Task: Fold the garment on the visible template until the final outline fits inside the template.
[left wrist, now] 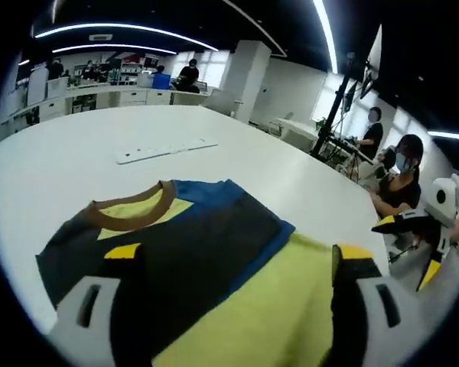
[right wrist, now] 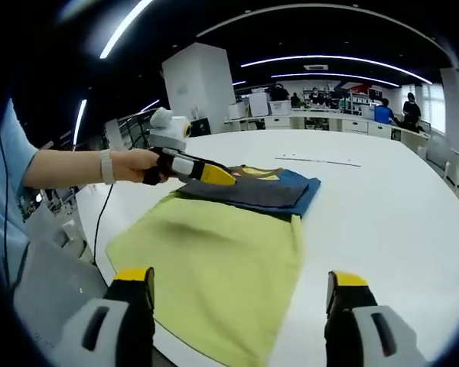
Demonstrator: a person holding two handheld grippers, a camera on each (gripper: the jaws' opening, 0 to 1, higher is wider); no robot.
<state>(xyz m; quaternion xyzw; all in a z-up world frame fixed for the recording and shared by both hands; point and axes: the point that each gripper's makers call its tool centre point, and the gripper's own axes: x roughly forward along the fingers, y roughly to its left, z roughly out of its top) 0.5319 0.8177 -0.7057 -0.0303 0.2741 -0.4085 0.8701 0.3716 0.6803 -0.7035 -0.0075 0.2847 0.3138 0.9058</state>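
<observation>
A T-shirt (left wrist: 206,252) lies on the white table (left wrist: 76,153), brown collar (left wrist: 130,214) toward the far side. Its dark grey and blue upper part (right wrist: 252,191) is folded over, and the yellow lower part (right wrist: 214,260) spreads flat toward the table's near edge. My left gripper (left wrist: 237,256) hovers open above the shirt, jaws wide apart with nothing between them. In the right gripper view a hand holds the left gripper (right wrist: 195,170) over the shirt's left side. My right gripper (right wrist: 241,279) stands open just off the yellow hem, and it appears at the table's edge (left wrist: 413,229).
A long white strip (left wrist: 164,149) lies on the table beyond the collar. People sit past the table's edge (left wrist: 398,180) near a tripod (left wrist: 335,107). Desks and more people line the far wall (right wrist: 321,103). A person's sleeve and arm (right wrist: 61,168) reach in beside the table.
</observation>
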